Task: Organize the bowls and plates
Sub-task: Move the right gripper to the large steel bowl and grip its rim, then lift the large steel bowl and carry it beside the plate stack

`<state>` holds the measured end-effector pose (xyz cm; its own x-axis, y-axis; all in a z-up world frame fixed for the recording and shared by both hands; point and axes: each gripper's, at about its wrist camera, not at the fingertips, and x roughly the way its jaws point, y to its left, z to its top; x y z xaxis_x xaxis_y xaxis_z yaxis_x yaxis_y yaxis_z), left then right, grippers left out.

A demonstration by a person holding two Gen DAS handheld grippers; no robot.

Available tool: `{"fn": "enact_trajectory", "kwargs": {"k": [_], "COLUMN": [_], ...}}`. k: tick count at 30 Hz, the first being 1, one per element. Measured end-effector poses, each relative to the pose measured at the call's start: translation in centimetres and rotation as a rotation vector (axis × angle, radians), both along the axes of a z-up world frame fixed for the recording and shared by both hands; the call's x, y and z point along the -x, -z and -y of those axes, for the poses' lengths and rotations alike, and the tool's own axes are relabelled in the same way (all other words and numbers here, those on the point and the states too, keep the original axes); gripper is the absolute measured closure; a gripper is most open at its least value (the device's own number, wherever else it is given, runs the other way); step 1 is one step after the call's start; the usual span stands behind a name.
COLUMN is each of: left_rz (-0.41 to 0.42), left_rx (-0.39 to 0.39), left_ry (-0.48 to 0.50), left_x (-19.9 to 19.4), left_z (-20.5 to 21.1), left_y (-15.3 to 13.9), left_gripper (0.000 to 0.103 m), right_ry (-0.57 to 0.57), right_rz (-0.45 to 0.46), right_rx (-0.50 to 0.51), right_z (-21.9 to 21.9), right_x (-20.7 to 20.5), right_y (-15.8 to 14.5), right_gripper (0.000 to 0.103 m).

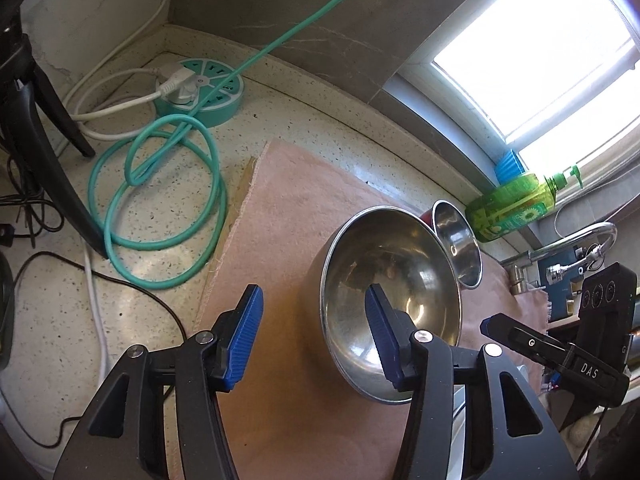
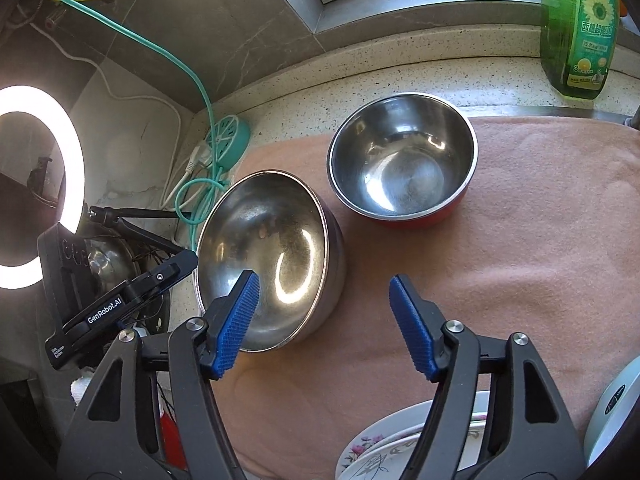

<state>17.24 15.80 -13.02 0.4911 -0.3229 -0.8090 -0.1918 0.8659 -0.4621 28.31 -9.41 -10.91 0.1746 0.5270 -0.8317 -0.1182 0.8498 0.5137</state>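
A large steel bowl [image 1: 392, 300] sits on a pink towel [image 1: 304, 216]. My left gripper [image 1: 312, 320] is open and straddles the bowl's left rim, with one blue pad inside the bowl and the other outside, clear of the wall. In the right wrist view my right gripper [image 2: 324, 312] is open too and straddles the opposite side of the same bowl [image 2: 272, 256], its outer pad well clear of the wall. Just behind stands a smaller steel bowl with a red outside [image 2: 404, 160]. Floral plates [image 2: 380, 448] lie at the near edge, partly hidden by my right gripper.
A teal power strip [image 1: 200, 92] and a coiled teal cable [image 1: 160, 208] lie left of the towel. A green dish-soap bottle [image 2: 576, 32] stands on the sill by the window. A faucet [image 1: 580, 240] is at the right, a ring light [image 2: 40, 184] at the left.
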Motion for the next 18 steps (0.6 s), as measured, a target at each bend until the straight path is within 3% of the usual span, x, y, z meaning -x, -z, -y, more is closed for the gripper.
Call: {"fn": "enact_trajectory", "kwargs": {"k": [12, 18], "left_rz": [-0.026, -0.031], "left_rx": [0.0, -0.01], "left_ry": [0.029, 0.027], "left_x": [-1.5, -1.6], "left_z": [1.0, 1.1], "left_y": [1.0, 1.2], "left_gripper": [0.084, 0.09], "right_ry": [-0.034, -0.039], "right_rz": [-0.062, -0.061], "right_rx": [-0.004, -0.006], "right_z": [-0.7, -1.0], "right_x": [-1.2, -1.0], "right_y": [2.2, 2.3], "right_gripper": [0.086, 0.091]}}
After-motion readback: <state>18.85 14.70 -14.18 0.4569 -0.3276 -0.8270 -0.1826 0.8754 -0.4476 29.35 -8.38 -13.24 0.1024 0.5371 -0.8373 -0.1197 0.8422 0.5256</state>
